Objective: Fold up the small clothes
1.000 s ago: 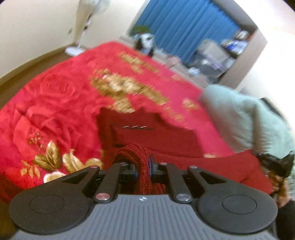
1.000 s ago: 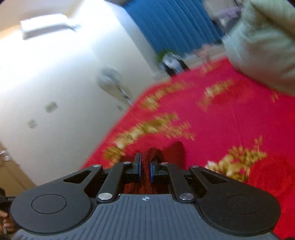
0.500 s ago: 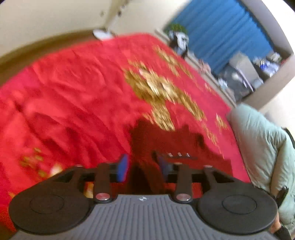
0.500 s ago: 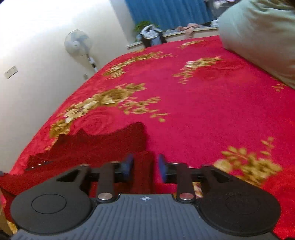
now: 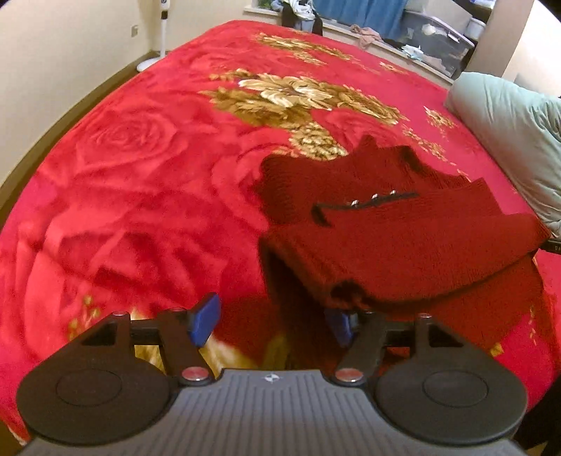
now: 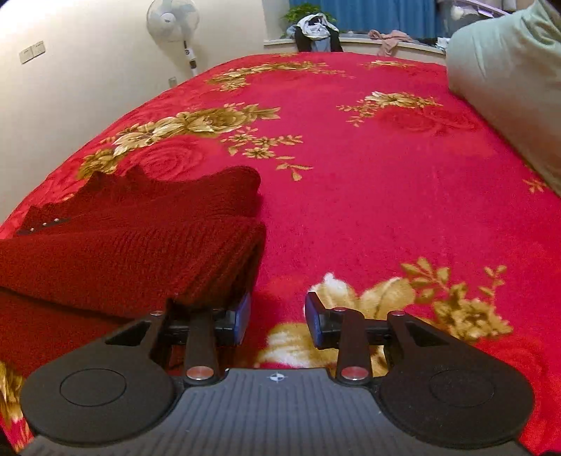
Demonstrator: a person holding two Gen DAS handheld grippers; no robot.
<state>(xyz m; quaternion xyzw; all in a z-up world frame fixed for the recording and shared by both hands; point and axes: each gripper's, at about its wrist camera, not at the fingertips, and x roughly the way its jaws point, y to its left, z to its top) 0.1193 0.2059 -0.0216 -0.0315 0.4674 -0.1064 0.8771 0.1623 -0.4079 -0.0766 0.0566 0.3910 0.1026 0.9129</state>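
Left gripper (image 5: pixel 273 324): jaws spread, just been opening wider, nothing pinched; blue pads (image 5: pixel 205 317) clear of cloth, right pad half hidden under hanging sweater hem. Dark red knit sweater (image 5: pixel 403 242) folded, lying on red floral blanket (image 5: pixel 140 168) toward near edge of bed, right of left gripper; folded top layer overhanging lower layer, small row of metal buttons (image 5: pixel 373 198) showing along dark placket. Pale green pillow (image 5: pixel 508 133) at right edge of bed, well apart from sweater. Standing fan (image 6: pixel 173 17) against cream wall beyond far left corner; blue curtain (image 6: pixel 364 12) behind far edge.

Right gripper (image 6: pixel 277 319): released, jaws just been opening, gap bare over blanket; folded sweater edge resting on top of its left finger (image 6: pixel 231 315), not between pads; right finger over gold flower print (image 6: pixel 385 294)
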